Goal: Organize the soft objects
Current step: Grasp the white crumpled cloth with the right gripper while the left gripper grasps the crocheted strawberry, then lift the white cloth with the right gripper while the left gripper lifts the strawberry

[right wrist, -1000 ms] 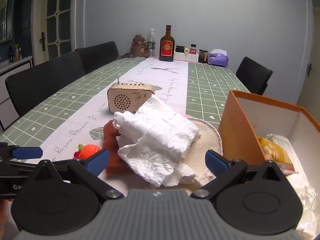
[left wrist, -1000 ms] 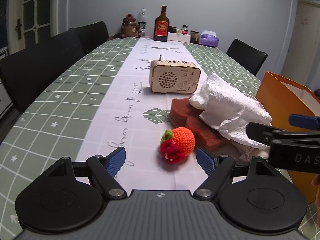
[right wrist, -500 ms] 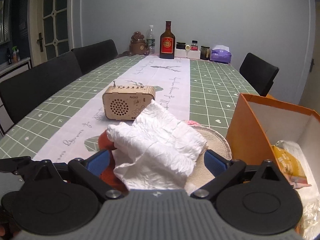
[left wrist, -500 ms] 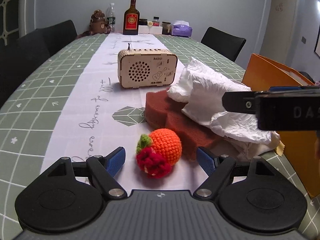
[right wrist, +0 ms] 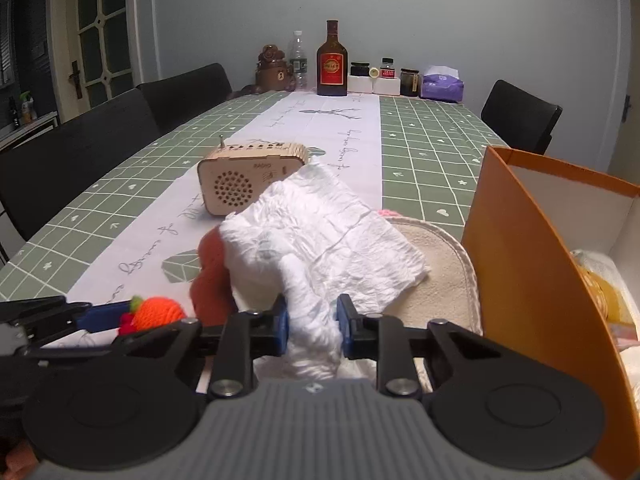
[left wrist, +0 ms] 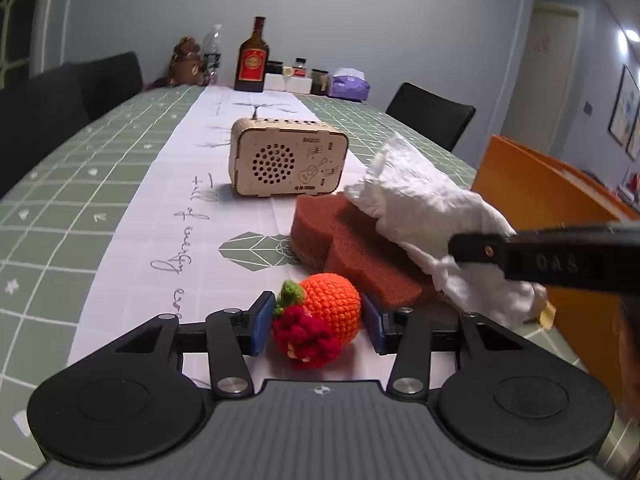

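Both wrist cameras sit low and close over the tabletop (left wrist: 60,184), facing down its length from side by side, sharing the radio (left wrist: 286,162) and bottle (right wrist: 331,62).

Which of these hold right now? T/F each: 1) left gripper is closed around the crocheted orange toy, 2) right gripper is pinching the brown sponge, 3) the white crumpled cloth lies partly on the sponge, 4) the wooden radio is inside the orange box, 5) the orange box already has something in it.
1) True. The left gripper has just closed on the crocheted orange toy.
2) False. The right gripper has just closed on the white crumpled cloth, not the brown sponge.
3) True.
4) False. The wooden radio stands on the table runner, apart from the orange box.
5) True. Yellow packaged items lie inside.
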Tool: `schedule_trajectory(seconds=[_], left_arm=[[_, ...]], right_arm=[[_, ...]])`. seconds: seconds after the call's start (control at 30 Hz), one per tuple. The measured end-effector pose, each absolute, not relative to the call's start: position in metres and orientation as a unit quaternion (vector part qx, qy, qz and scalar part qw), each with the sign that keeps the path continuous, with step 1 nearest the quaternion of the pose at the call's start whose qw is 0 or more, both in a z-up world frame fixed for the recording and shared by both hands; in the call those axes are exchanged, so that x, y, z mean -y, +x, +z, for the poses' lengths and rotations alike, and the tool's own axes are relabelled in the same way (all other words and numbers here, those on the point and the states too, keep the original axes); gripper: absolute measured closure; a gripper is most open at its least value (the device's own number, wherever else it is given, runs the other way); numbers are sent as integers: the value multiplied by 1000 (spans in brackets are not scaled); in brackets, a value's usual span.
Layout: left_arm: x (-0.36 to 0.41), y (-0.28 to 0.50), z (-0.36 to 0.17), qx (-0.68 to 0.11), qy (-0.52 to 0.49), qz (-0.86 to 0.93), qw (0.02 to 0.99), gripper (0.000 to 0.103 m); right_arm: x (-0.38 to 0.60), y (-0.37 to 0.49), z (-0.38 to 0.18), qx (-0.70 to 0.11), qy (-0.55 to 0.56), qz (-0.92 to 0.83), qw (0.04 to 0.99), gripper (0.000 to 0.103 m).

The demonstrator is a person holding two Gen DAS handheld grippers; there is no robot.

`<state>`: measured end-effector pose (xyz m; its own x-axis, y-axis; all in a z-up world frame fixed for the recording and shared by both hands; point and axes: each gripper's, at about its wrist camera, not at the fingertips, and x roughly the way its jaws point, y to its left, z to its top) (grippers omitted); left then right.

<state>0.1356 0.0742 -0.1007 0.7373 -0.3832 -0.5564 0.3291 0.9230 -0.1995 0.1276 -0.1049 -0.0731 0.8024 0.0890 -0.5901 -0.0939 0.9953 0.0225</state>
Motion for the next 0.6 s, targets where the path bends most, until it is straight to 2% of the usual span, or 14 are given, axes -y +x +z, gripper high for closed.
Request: schedule_trajectory(seconds=[0.27, 0.4, 0.6], left_arm=[[-76, 121, -90, -337, -49, -153, 928, 51], [-92, 99, -81, -356, -57, -119, 925, 51], [-127, 79, -75, -366, -92, -62, 924, 51]], right_arm=[[108, 92, -54, -308, 21, 64, 949, 85], [109, 55, -53, -346, 44, 115, 930, 85], [100, 17, -67, -388, 22, 161, 907, 85]])
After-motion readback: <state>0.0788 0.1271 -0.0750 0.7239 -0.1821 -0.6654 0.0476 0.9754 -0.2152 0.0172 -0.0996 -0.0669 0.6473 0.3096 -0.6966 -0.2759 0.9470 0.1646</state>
